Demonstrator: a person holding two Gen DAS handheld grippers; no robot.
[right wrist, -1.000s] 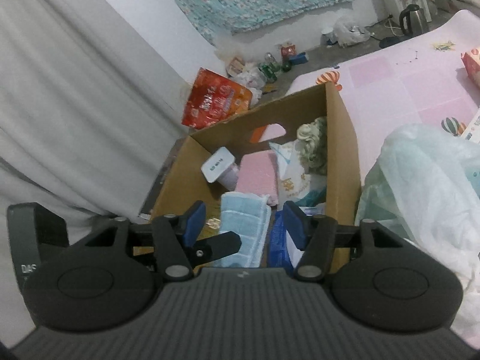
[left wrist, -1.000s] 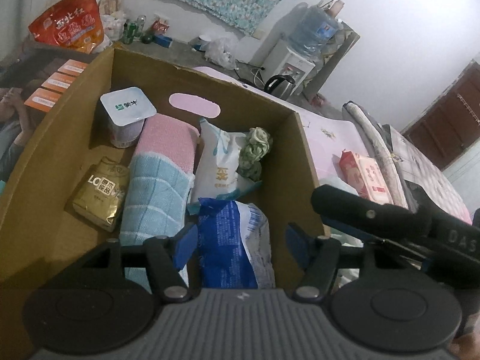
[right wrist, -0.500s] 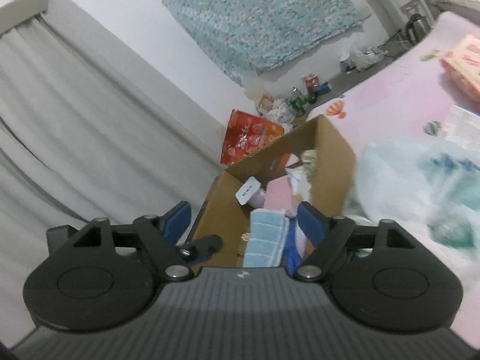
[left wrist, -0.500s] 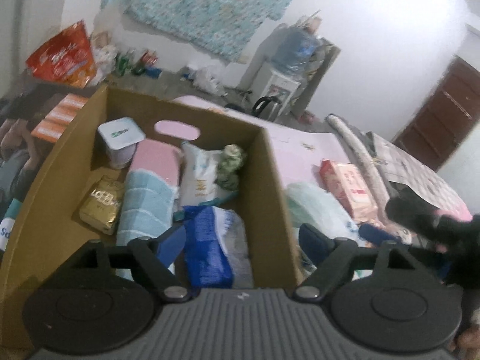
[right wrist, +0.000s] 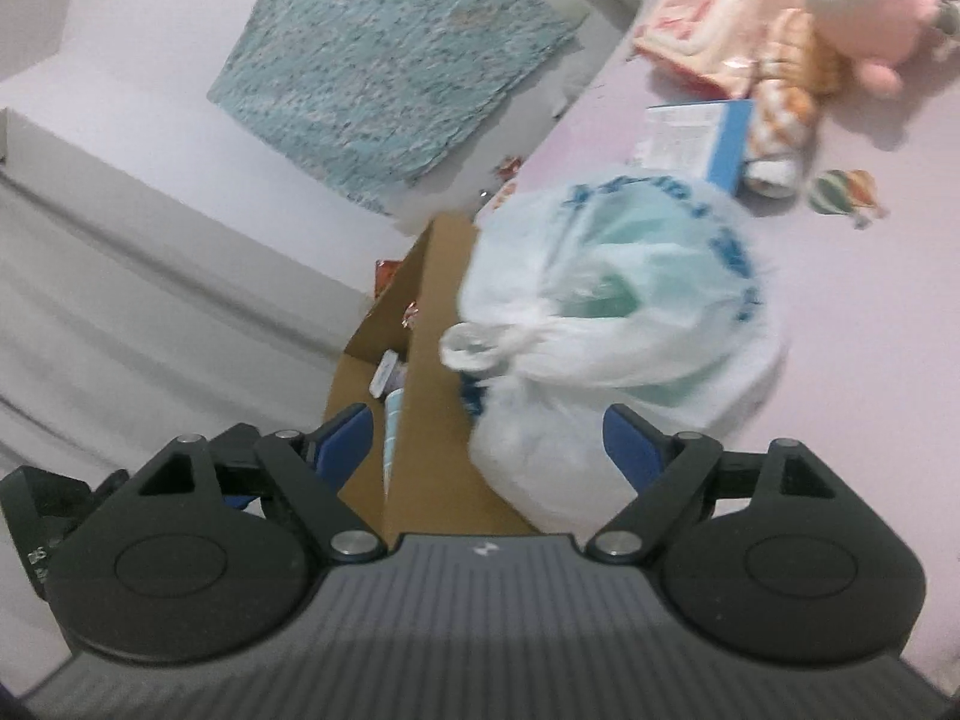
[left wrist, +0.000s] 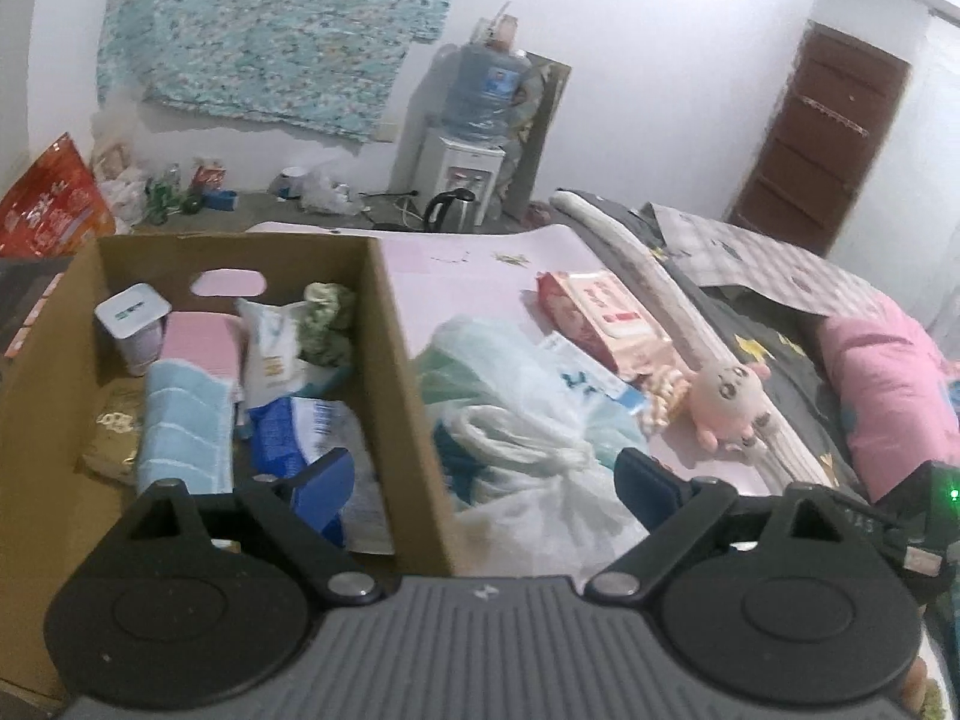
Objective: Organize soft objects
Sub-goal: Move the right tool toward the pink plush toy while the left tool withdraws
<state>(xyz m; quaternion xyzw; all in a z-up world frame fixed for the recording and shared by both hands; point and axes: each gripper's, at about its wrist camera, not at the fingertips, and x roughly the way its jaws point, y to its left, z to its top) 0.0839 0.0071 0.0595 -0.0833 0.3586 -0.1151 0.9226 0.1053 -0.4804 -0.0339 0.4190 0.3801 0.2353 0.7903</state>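
Left wrist view: the left gripper (left wrist: 486, 480) straddles the right wall of the cardboard box (left wrist: 402, 360), its jaws opening wide and pinching nothing. Inside the box lie a blue towel (left wrist: 183, 426) and a blue packet (left wrist: 300, 426). Just beside the box, on the pink bed sheet (left wrist: 474, 276), sits a knotted plastic bag (left wrist: 528, 420). The right gripper (right wrist: 486, 438) faces that bag, jaws opening, empty. A pink plush toy (left wrist: 729, 396) lies further off.

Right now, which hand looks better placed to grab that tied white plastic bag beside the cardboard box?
Probably the right gripper: the plastic bag sits straight ahead of its opening, empty jaws. The left gripper straddles the cardboard box wall.
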